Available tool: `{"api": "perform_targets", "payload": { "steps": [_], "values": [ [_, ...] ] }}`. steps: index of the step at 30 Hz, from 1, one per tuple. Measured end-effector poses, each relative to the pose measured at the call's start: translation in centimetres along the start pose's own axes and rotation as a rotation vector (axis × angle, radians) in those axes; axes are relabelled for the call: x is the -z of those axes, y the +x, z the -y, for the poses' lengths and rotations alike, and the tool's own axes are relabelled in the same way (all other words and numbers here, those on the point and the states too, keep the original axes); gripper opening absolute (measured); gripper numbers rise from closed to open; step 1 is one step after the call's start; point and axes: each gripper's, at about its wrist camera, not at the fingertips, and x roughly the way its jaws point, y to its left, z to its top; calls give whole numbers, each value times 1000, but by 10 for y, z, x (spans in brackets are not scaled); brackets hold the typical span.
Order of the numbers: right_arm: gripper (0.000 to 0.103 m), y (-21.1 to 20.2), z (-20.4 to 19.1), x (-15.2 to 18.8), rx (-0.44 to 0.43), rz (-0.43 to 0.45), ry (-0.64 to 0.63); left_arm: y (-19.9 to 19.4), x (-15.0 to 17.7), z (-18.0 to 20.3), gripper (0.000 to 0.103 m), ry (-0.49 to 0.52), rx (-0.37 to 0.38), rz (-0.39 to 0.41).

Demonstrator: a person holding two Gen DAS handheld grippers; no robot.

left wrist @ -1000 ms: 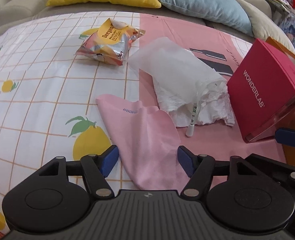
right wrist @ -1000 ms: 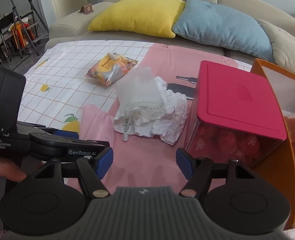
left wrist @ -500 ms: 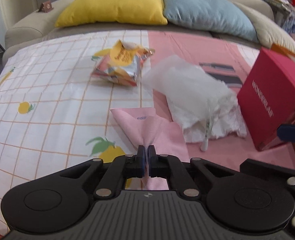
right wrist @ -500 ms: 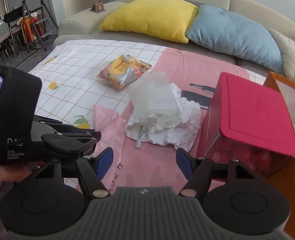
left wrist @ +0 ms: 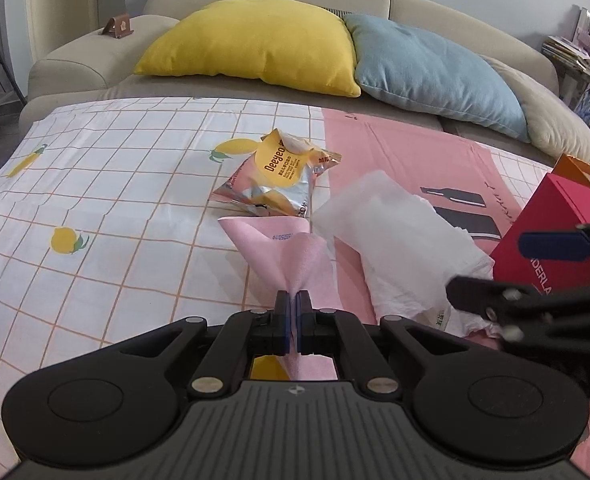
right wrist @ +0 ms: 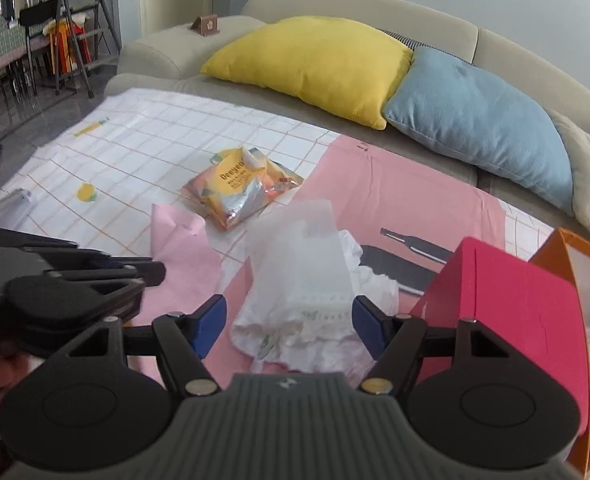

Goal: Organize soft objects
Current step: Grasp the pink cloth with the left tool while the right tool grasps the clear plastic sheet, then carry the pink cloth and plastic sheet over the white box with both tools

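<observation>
My left gripper is shut on the near end of a pink cloth and lifts it off the table; the cloth also shows in the right wrist view. A white crumpled cloth under a clear plastic bag lies to its right. My right gripper is open, its fingers either side of the near end of that white bundle, above it. A yellow snack bag lies behind the cloths and shows in the right wrist view too.
A red WONDERLAB box stands at the right against an orange box. A yellow pillow and a blue pillow rest on the sofa behind. The tablecloth is white checked at left.
My left gripper closed on the pink cloth and raised it, bunching it into a cone. My right gripper moved forward over the white bundle.
</observation>
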Motion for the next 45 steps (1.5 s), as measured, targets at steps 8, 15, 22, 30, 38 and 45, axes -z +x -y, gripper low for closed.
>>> {"api": "perform_targets", "payload": {
  "steps": [8,15,22,30,38,45],
  "values": [
    [93,46,2,-14,68,-15,-72,11,6,-4,2,-14,-1,-40],
    [88,63,-14,-14,51,-21,-173,13,6,-5,2,-13,-3,-42],
    [64,83,7,-4,-40,-142,38,15,6,-4,3,-12,0,-53],
    [14,66,6,-11,-123,-110,88,15,6,-4,3,-13,3,-56],
    [12,25,6,-11,-177,-74,112,2,2,0,3,-3,27,-18],
    [4,-12,3,12,-199,-51,114,-18,1,4,3,0,52,20]
  ]
}}
